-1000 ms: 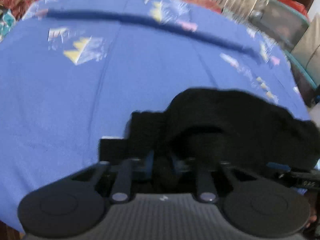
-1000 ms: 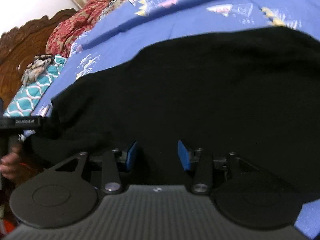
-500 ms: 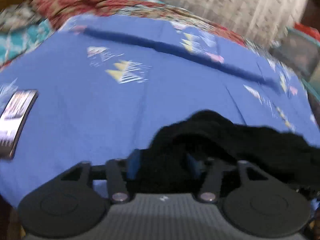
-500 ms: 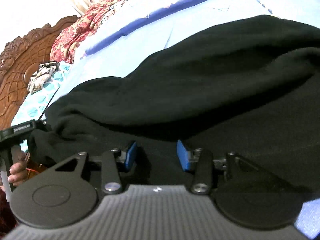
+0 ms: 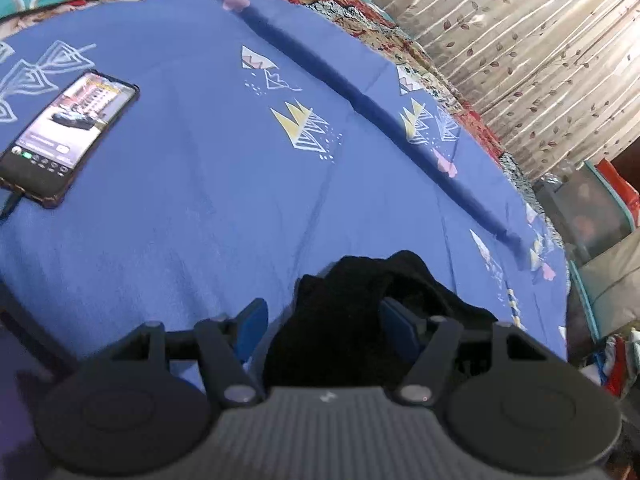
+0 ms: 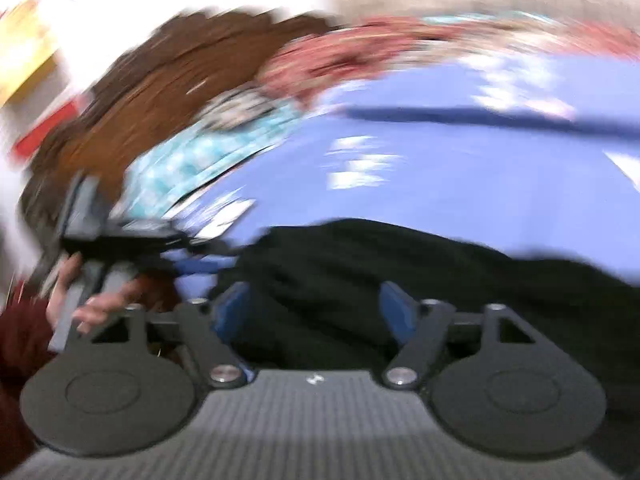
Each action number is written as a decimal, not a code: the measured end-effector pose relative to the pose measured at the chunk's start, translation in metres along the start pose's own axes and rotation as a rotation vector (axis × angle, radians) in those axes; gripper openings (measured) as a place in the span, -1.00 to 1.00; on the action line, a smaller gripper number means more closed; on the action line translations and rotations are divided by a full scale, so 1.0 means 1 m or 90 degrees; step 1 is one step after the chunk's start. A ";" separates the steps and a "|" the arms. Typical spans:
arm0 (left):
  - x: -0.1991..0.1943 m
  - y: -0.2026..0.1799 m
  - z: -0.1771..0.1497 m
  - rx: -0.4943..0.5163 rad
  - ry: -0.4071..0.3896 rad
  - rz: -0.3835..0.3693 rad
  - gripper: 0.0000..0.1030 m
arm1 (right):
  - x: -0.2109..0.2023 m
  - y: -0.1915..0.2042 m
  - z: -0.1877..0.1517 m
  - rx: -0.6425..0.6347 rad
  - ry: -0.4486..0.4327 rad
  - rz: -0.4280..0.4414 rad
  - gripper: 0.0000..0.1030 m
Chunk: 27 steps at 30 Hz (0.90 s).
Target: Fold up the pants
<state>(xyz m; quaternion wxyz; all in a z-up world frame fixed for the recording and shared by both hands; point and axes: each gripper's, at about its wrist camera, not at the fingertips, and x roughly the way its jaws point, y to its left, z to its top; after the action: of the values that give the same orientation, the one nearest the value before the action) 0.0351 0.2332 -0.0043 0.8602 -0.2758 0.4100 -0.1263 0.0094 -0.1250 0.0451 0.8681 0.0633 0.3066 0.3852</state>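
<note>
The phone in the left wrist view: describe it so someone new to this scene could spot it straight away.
Start with the blue bedsheet printed with pale triangle shapes that covers the bed. Go to its left side, well away from the black pants bunched near the left gripper. The phone lies flat there in a dark case, its screen lit, the only hard, glowing thing on the sheet.

Blue-sheeted bed (image 5: 200,208), carved wooden headboard (image 6: 132,112), leaf-patterned curtain (image 5: 520,48).

Left gripper (image 5: 322,322): black arms, blue pads, round black discs, silver screws, ribbed grey body (small white mark).
Right gripper (image 6: 316,308): same build, blurred.
Sleeve (image 6: 16,332): dark red, fuzzy.
</note>
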 end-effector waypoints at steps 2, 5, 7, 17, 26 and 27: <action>-0.006 0.000 0.003 0.002 -0.012 -0.002 0.23 | 0.039 0.030 0.010 -0.093 0.050 0.035 0.56; -0.023 0.003 0.005 0.000 -0.038 0.003 0.23 | 0.095 0.059 0.009 -0.215 0.119 0.034 0.18; -0.033 0.007 0.006 -0.004 -0.050 0.008 0.23 | 0.119 0.053 0.021 -0.189 0.160 0.025 -0.71; -0.012 -0.065 0.009 0.156 -0.043 -0.156 0.17 | 0.057 -0.055 0.123 0.161 -0.054 -0.049 -0.73; 0.113 -0.123 0.011 0.325 0.074 -0.118 -0.72 | 0.027 -0.047 0.143 0.097 -0.079 -0.005 -0.73; 0.126 -0.115 0.017 0.309 0.060 -0.065 -0.73 | 0.023 -0.047 0.141 0.092 -0.082 0.009 -0.73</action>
<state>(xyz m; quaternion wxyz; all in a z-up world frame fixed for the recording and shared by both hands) 0.1292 0.0896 -0.0096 0.8738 -0.0751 0.3925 -0.2769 0.1331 -0.1236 0.1309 0.8765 0.1528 0.2764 0.3634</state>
